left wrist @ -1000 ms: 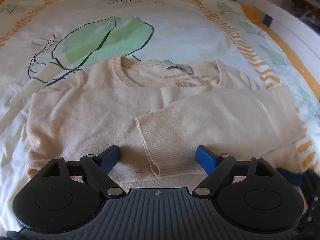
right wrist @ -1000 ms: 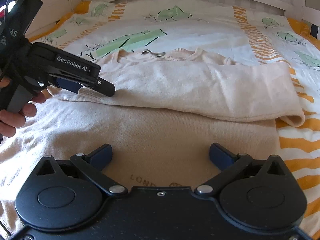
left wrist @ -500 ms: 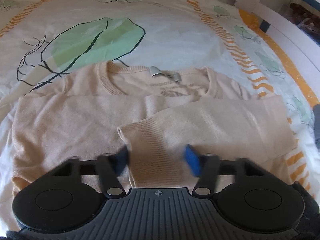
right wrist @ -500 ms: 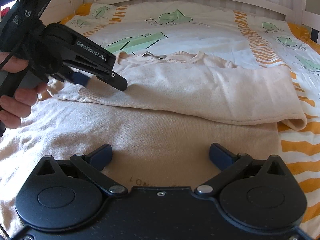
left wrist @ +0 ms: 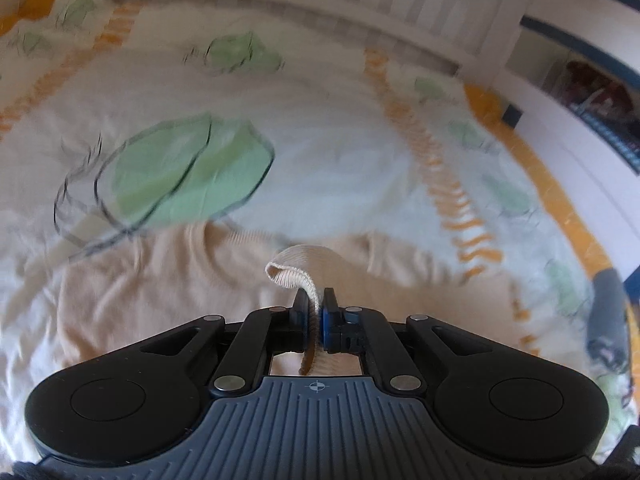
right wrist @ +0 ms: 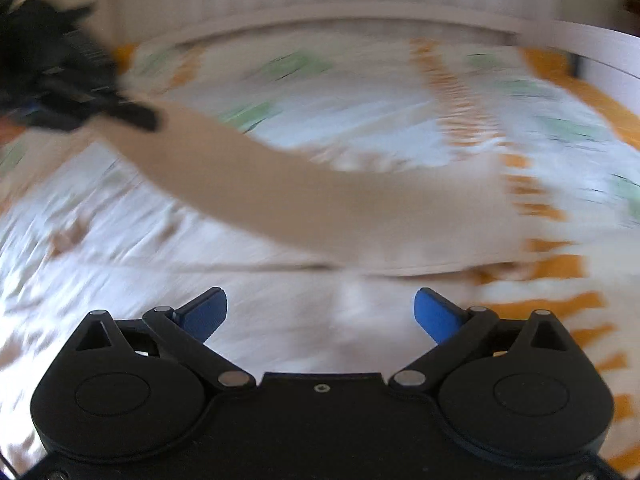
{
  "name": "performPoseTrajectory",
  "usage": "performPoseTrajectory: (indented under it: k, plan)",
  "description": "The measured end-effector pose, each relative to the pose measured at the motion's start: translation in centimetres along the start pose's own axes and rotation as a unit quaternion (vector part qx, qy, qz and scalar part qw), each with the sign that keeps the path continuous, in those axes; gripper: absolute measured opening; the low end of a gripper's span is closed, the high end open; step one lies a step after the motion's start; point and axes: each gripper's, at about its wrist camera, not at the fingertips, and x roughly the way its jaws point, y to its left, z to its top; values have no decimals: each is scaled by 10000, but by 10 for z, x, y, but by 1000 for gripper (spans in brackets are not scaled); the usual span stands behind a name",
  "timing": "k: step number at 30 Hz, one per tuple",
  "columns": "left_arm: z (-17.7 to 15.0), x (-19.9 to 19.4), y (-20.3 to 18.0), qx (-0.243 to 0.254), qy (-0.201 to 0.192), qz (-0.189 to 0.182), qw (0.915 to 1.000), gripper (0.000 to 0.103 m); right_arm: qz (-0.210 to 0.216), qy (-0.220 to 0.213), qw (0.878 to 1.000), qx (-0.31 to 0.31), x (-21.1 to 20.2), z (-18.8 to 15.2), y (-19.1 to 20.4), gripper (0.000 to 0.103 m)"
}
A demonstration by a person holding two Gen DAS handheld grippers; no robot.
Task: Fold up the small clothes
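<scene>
one sweater cuff (left wrist: 298, 272) between pinched left gripper (left wrist: 316, 312) pads

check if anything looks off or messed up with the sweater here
Nothing looks damaged. The one odd thing is the sweater's sleeve: its ribbed cuff is pinched in the left gripper and lifted off the sweater, stretching across it. The right gripper is open and empty.

Both wrist views look forward and down, close over the bed (left wrist: 340, 152); they share the sweater (left wrist: 168, 292), its sleeve (right wrist: 320, 200) toward ten o'clock.
</scene>
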Motion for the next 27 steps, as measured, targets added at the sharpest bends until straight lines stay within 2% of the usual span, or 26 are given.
performPoseTrajectory:
  k: [2,7,17,21,27]
  plan:
    - [11,-10,-5,19,-142,-57,9999,6,-383,-76,9981,469,-5,0,-21,100]
    - [32,-29,-12,57,-393,-167,9991,6,-879,66,9878,1287,2,1,-61,99]
    - [45,-51,8,-19,-635,0,9980,6,-1148,139,9882,1000,21,1,-55,100]
    - [42,-48,21,-60,-531,150,9985,6,-1136,150,9880,1032,28,6,-58,100]
    - [33,-36,45,-320,-272,140,9990,6,-1217,60,9856,1171,35,9,-63,98]
